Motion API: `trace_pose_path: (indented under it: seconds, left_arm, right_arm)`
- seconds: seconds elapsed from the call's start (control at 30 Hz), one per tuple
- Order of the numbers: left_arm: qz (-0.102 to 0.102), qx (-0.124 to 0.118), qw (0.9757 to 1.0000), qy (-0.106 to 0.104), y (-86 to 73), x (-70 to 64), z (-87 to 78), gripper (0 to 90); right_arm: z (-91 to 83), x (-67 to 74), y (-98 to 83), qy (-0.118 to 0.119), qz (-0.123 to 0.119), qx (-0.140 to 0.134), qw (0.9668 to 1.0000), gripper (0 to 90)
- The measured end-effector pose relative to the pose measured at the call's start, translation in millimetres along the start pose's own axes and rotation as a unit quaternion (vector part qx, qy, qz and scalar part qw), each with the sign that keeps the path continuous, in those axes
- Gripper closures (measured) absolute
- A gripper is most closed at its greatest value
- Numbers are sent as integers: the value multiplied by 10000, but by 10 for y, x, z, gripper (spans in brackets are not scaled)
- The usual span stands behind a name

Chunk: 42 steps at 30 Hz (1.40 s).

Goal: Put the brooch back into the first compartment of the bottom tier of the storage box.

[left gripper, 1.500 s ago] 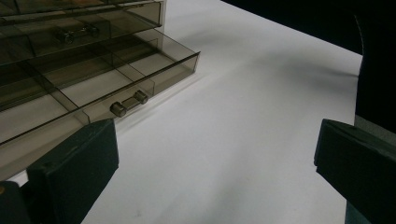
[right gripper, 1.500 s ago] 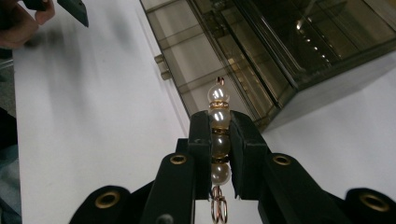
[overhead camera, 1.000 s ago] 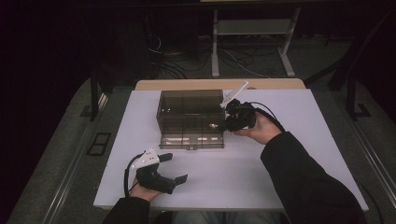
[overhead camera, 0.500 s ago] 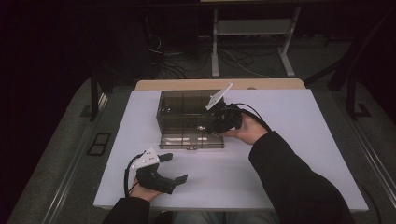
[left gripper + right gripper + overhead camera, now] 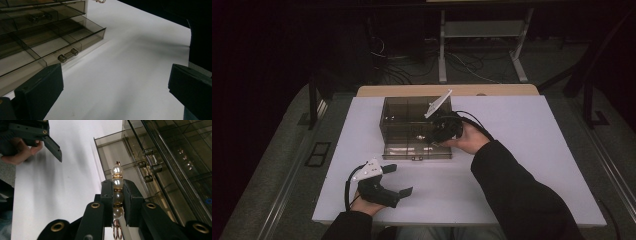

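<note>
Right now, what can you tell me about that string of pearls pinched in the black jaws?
The pearl string is a short row of four cream, glossy beads with thin gold spacers between them and small gold rings at each end. It stands upright, clamped between the right gripper's black jaws, its top bead poking out above them, over the open bottom drawer of the smoky clear organiser.

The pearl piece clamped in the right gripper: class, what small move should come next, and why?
Probably lower the right gripper a little toward the pulled-out bottom drawer of the smoky drawer box, then open. The pearl piece is pinched between shut jaws just above that open drawer, whose compartments look bare. The left gripper rests open on the table, apart.
</note>
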State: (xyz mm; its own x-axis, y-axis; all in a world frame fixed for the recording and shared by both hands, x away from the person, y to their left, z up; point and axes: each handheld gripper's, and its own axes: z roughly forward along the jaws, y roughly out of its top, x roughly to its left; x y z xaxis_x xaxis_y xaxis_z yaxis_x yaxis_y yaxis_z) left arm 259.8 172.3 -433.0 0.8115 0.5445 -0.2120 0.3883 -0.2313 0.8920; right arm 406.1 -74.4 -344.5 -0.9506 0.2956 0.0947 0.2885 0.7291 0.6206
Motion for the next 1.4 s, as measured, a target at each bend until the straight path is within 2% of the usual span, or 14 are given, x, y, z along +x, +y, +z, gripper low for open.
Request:
trace_pose_path:
  seconds: [0.6,0.9,1.4]
  left_arm:
    - [21,-2,10000,2,1,5,-7,0]
    - [6,-32,10000,-20,3,8,-12,0]
    - [-6,-42,10000,-26,5,11,-14,0]
  right_arm:
    - [323,10,224,102,-126,67,9998,788]
    - [488,-22,284,121,-70,102,9999,788]
    - [714,-40,370,180,-49,8,9998,788]
